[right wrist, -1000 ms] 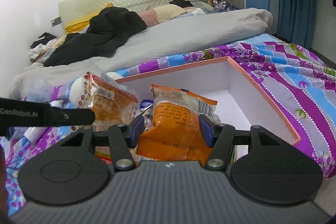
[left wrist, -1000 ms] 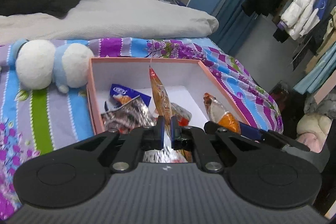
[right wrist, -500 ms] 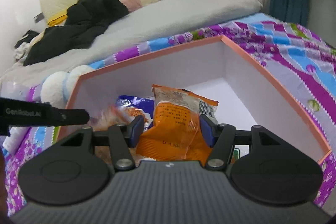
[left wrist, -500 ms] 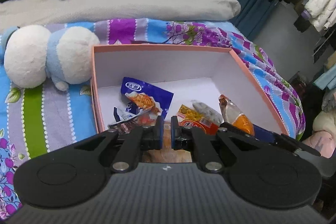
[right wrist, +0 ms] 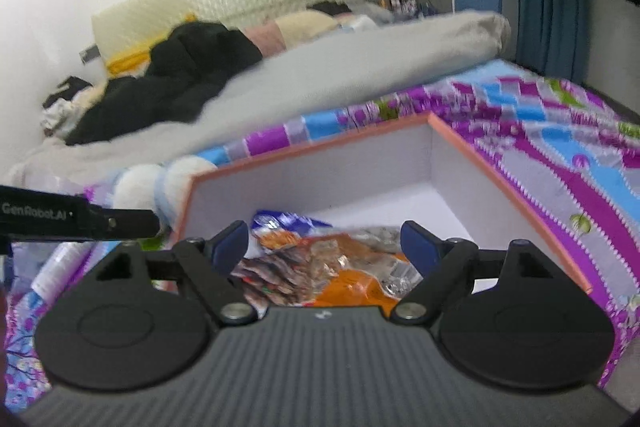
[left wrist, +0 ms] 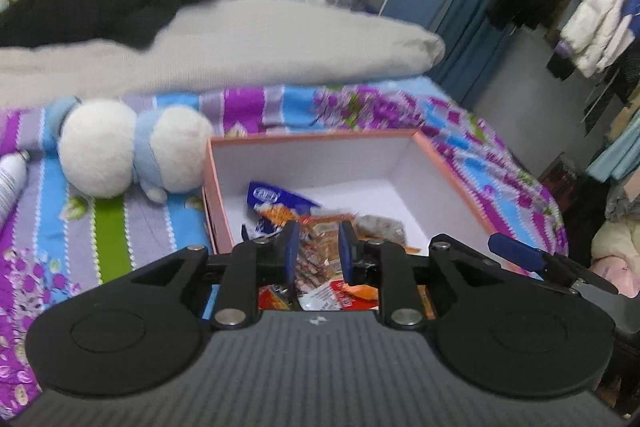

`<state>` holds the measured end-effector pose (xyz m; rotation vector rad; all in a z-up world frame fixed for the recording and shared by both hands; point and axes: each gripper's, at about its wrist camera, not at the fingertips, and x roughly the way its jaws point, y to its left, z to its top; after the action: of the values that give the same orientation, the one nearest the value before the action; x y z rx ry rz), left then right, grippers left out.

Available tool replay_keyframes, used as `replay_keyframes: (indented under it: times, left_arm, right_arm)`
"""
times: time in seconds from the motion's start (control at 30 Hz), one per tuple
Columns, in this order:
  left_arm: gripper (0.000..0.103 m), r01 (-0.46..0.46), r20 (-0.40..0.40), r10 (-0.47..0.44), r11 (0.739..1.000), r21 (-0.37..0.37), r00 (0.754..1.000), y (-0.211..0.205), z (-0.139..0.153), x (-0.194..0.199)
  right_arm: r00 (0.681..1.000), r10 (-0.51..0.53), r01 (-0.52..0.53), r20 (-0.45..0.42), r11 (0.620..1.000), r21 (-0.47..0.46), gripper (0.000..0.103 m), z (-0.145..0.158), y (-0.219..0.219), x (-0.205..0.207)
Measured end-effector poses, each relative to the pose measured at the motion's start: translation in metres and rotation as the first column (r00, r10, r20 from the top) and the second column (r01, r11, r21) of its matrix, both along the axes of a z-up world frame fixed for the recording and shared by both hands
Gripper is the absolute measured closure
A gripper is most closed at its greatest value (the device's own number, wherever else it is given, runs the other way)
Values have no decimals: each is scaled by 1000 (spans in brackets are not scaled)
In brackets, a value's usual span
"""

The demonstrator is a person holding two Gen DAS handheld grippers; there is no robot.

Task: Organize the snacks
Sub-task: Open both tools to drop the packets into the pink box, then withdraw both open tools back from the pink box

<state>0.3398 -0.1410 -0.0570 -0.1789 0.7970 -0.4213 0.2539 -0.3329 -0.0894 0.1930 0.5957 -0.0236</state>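
Hovering: both grippers over near edge of pink box (left wrist: 452, 163), which sits on the floral bedspread (left wrist: 120, 227).
L gripper (left wrist: 316, 254): fingers a bit apart, nothing pinched btwn them; snack pile shows through the gap.
R gripper (right wrist: 326, 241): spread wide, empty, orange packet (right wrist: 352, 283) lying loose right below it.
Snacks: all in the box's near-left part – blue packet (left wrist: 276, 197) twd left wall, brownish packets (left wrist: 328, 231) mid-pile, orange one at near edge. Far-right corner of box floor bare.
Step, prob.: letting go & backing off after a drop, or re-picking to tidy; can't tell which.
Doing it well: lift straight up w/ fingers kept apart so no wrapper snags; don't drag across the pile. If spreading pile out, nudge the top packet twd the bare far-right corner, one gripper at a time.
Watch: plush toy (left wrist: 132, 147) just beside box's left wall, white bottle (left wrist: 10, 183) at bedspread's left edge – not snacks, leave alone.
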Motion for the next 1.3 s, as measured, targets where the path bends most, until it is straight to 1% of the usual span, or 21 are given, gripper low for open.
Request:
replay_keyframes:
  times: [0.17, 0.27, 0.33, 0.4, 0.47, 0.53, 0.6, 0.67, 0.73, 0.8, 0.87, 0.9, 0.97, 1.0, 1.03, 1.23, 1.3]
  left_arm:
    - [79, 16, 87, -16, 1000, -1, 996, 10, 45, -46]
    - [79, 10, 131, -10, 1000, 0, 991, 18, 67, -74]
    - [79, 10, 153, -9, 1000, -2, 988, 24, 79, -93]
    - [79, 4, 177, -5, 1000, 9, 984, 29, 90, -113]
    - [79, -6, 206, 1, 1000, 24, 979, 33, 99, -131]
    - [78, -13, 222, 6, 999, 30, 975, 36, 105, -148]
    - [76, -19, 232, 11, 999, 34, 973, 40, 110, -165]
    - [67, -26, 240, 17, 999, 34, 971, 44, 112, -181]
    - [63, -33, 257, 21, 999, 43, 966, 48, 113, -198]
    - [54, -49, 270, 32, 997, 57, 962, 50, 112, -212]
    - [41, -56, 274, 39, 997, 55, 961, 52, 110, -223]
    - [38, -54, 274, 37, 997, 53, 961, 54, 109, -228]
    - [25, -54, 274, 37, 997, 55, 961, 57, 107, -238]
    - [22, -56, 277, 37, 997, 60, 960, 58, 105, -241]
    - [17, -60, 280, 40, 996, 64, 959, 59, 103, -244]
    - [5, -91, 293, 59, 991, 99, 954, 64, 90, -268]
    - [4, -100, 290, 65, 989, 107, 955, 64, 86, -276]
  right_arm:
    - [997, 17, -14, 73, 999, -45, 18, 39, 12, -31]
    - [993, 36, -32, 108, 999, -39, 18, 58, 17, -50]
    - [992, 31, -25, 125, 998, -51, 18, 69, 21, -63]
    - [992, 28, -20, 125, 998, -60, 18, 76, 24, -74]
    - [991, 30, -24, 130, 999, -42, 18, 82, 25, -86]
    - [990, 38, -33, 135, 999, -43, 18, 86, 28, -98]
    - [990, 47, -42, 136, 998, -37, 18, 88, 29, -109]
    - [989, 57, -52, 134, 998, -37, 18, 90, 32, -121]
    - [988, 60, -54, 139, 998, -45, 18, 92, 35, -133]
    - [988, 71, -63, 140, 996, -57, 18, 93, 38, -142]
    - [986, 79, -70, 144, 995, -66, 18, 94, 40, -150]
    - [985, 82, -72, 149, 995, -70, 18, 96, 41, -154]
    - [983, 89, -77, 164, 994, -78, 18, 97, 43, -164]
    - [981, 88, -76, 173, 994, -75, 18, 98, 44, -168]
    - [979, 89, -78, 183, 994, -71, 18, 97, 45, -173]
    - [977, 81, -70, 196, 996, -61, 18, 84, 51, -197]
    - [977, 82, -72, 197, 996, -59, 18, 81, 51, -204]
